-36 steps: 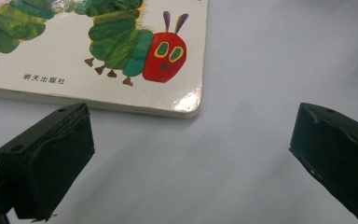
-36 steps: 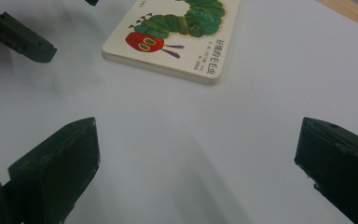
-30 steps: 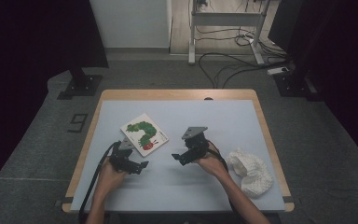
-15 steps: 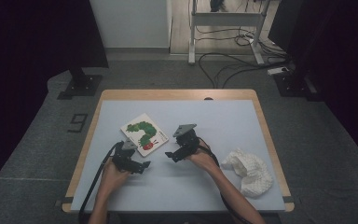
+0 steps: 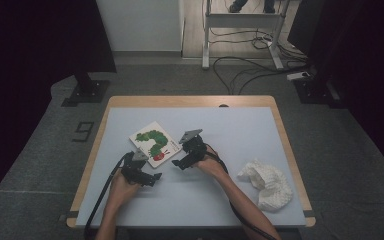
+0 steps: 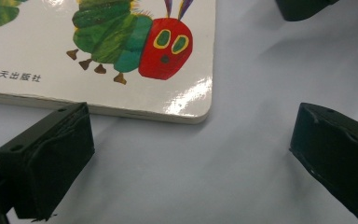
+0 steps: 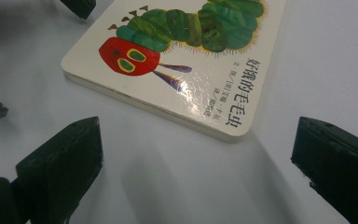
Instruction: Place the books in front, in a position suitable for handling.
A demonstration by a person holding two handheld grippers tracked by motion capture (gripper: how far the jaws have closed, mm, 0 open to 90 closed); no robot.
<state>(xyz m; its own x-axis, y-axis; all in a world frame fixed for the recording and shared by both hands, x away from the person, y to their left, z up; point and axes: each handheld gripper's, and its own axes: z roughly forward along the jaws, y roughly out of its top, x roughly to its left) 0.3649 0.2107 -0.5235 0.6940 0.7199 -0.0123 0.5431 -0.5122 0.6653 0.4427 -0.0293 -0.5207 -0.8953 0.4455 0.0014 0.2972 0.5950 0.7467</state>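
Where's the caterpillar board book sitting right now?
In the high view the caterpillar board book lies flat on the table, left of centre, just ahead of the left gripper and the right gripper, both open and apart from it.

Two hand-held grippers, left (image 5: 150, 177) and right (image 5: 178, 163), flank the near corner of a book (image 5: 155, 143); a white cloth (image 5: 267, 182) lies at right.

— How are the 2 grippers being held?

— The left gripper (image 5: 152, 177) is being kept low at the near left, its jaws being held wide apart. The right gripper (image 5: 177, 163) is being held just beside it, angled leftward, jaws likewise being spread.

— And the forearms?

— Both are being extended from the near edge.
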